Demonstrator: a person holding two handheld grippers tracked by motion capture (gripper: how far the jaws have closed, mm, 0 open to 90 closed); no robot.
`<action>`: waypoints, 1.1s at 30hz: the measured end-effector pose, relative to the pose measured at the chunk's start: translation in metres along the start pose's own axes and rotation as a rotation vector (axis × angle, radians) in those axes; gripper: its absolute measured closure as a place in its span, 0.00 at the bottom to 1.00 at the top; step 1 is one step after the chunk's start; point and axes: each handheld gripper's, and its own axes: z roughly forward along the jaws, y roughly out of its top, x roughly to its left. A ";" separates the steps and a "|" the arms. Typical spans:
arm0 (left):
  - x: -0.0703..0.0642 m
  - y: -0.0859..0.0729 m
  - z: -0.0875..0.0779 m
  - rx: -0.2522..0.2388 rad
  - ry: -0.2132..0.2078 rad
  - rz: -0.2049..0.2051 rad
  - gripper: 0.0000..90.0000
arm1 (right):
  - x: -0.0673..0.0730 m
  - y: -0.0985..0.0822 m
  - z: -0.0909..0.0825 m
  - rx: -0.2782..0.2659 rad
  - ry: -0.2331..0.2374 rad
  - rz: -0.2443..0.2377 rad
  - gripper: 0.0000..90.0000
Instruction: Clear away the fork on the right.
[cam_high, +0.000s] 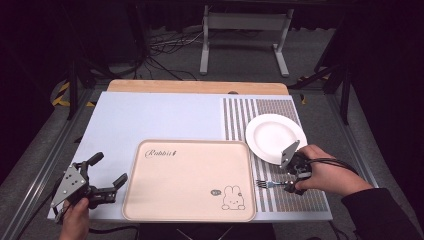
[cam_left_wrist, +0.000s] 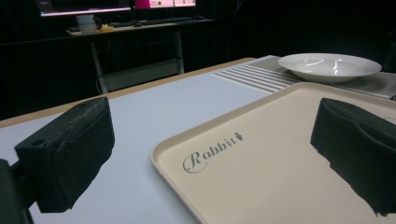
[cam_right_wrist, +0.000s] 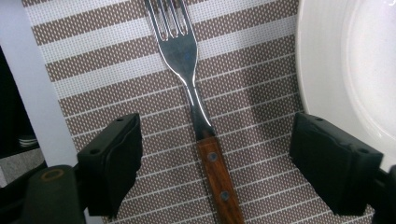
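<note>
A fork (cam_right_wrist: 196, 93) with a wooden handle (cam_right_wrist: 218, 182) lies on the brown-and-white striped placemat (cam_right_wrist: 116, 56), tines away from me; in the high view the fork (cam_high: 267, 184) lies right of the tray. My right gripper (cam_right_wrist: 233, 158) hovers just over the handle, open, one jaw on each side. A white plate (cam_high: 275, 137) sits on the mat behind it. A beige tray (cam_high: 189, 180) printed with "Rabbit" and a rabbit lies in the middle. My left gripper (cam_high: 107, 172) is open at the tray's left edge, holding nothing.
A pale blue mat (cam_high: 150, 120) covers the wooden table. The placemat (cam_high: 295, 200) reaches the front right corner. The table's front edge lies just below the tray. Beyond the table are a metal stand (cam_high: 245, 35) and cables on the floor.
</note>
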 end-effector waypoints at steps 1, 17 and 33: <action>0.000 0.000 0.000 0.001 0.000 -0.001 0.00 | 0.000 0.000 0.001 0.002 -0.005 -0.003 0.23; 0.000 0.000 0.000 0.003 0.007 -0.003 0.00 | -0.001 -0.003 0.016 0.027 0.035 -0.109 0.56; 0.000 0.000 0.000 0.004 0.009 -0.004 0.00 | -0.005 -0.002 0.020 0.082 0.103 -0.184 0.86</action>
